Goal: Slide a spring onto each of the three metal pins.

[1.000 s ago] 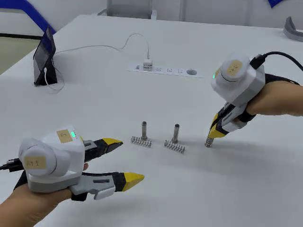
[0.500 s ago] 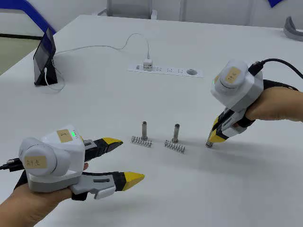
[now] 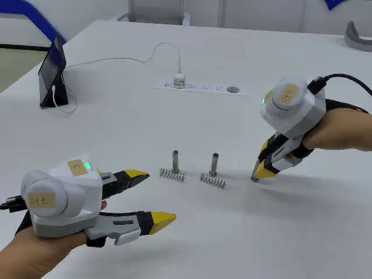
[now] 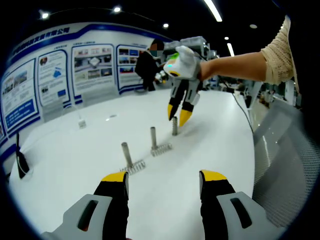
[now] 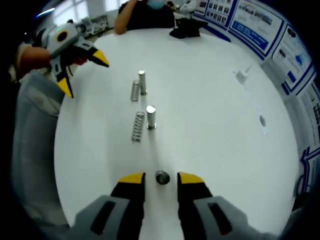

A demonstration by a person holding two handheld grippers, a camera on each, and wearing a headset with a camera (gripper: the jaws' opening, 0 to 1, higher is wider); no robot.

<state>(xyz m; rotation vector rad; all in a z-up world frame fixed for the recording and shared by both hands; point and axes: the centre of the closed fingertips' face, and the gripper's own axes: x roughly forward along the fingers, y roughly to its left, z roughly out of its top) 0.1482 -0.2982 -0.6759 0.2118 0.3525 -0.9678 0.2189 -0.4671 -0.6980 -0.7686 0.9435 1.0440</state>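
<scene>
- Two grippers show in the head view. The left gripper [image 3: 152, 196] sits at lower left, nearly level in a hand [image 3: 17, 258]. Its jaws are spread wide and empty, with the tips pointing toward centre frame.
- At right, the right gripper [image 3: 260, 170] tilts steeply down from the other hand [image 3: 343, 128]. Its yellow tips are at the white table [image 3: 116, 128], on either side of the third pin [image 3: 254, 175] (the gap is too small to judge here).
- Centre frame, the left pin [image 3: 175, 161] and the middle pin [image 3: 214, 164] stand upright and bare. The first spring [image 3: 172, 174] and the second spring [image 3: 213, 181] each lie just in front of one.
- Bare tabletop surrounds them. A power strip [image 3: 200, 88] at upper centre and a tablet [image 3: 51, 71] at upper left are well apart from them.
- Left gripper view: the gripper's own jaws rise from the bottom, open with nothing between. The pins line up toward the right gripper [image 4: 179, 114] at upper centre, and the table edge runs down the right.
- Right gripper view: the jaws are parted, and the third pin [image 5: 162, 177] stands end-on between them with slim gaps on both sides. The left gripper [image 5: 85, 75] is at upper left, with the table edge below it.
</scene>
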